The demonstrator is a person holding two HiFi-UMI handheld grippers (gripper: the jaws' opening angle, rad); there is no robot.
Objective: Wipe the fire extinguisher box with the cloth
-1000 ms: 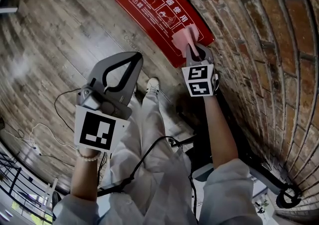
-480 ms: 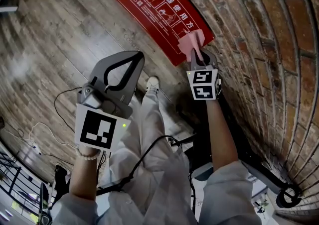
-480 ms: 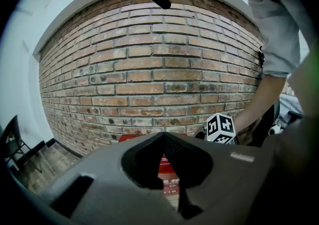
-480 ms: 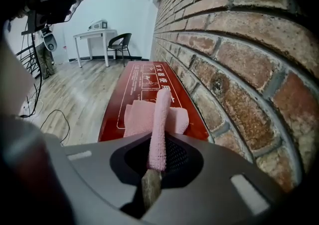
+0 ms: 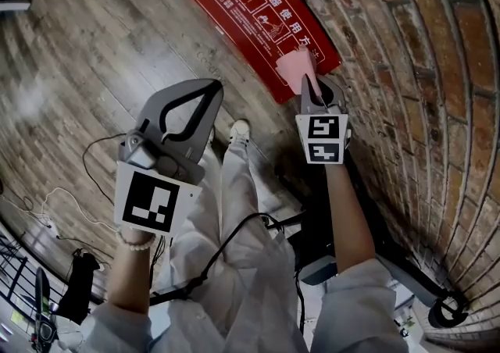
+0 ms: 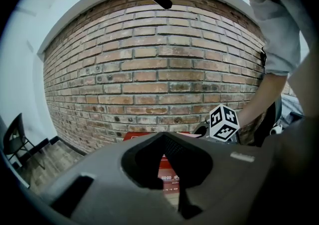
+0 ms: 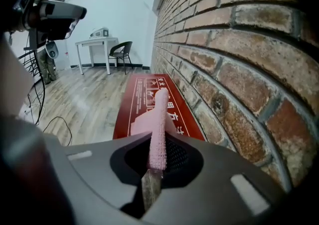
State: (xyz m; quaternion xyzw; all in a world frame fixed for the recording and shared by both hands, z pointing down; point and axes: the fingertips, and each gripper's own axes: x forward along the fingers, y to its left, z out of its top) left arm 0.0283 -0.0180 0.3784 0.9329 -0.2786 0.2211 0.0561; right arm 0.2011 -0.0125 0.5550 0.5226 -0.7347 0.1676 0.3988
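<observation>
The red fire extinguisher box (image 5: 254,16) lies on the wooden floor against the brick wall, with white print on its face; it also shows in the right gripper view (image 7: 134,104). My right gripper (image 5: 311,86) is shut on a pink cloth (image 5: 296,69), which sticks out past the fingertips over the box's near end. In the right gripper view the cloth (image 7: 158,119) stands up edge-on between the jaws of the right gripper (image 7: 157,145). My left gripper (image 5: 209,94) hangs over the floor to the left, apart from the box, shut with nothing in it (image 6: 164,142).
The brick wall (image 5: 422,70) runs along the right. Cables (image 5: 94,172) lie on the floor at the left. The person's legs and a shoe (image 5: 239,131) are below the box. A black wheeled frame (image 5: 414,289) sits low right. A white table (image 7: 97,45) and chair (image 7: 121,50) stand far off.
The right gripper has turned a little and edged toward me along the box's near end, and the cloth has drawn from spread to narrow. The left gripper has stayed put.
</observation>
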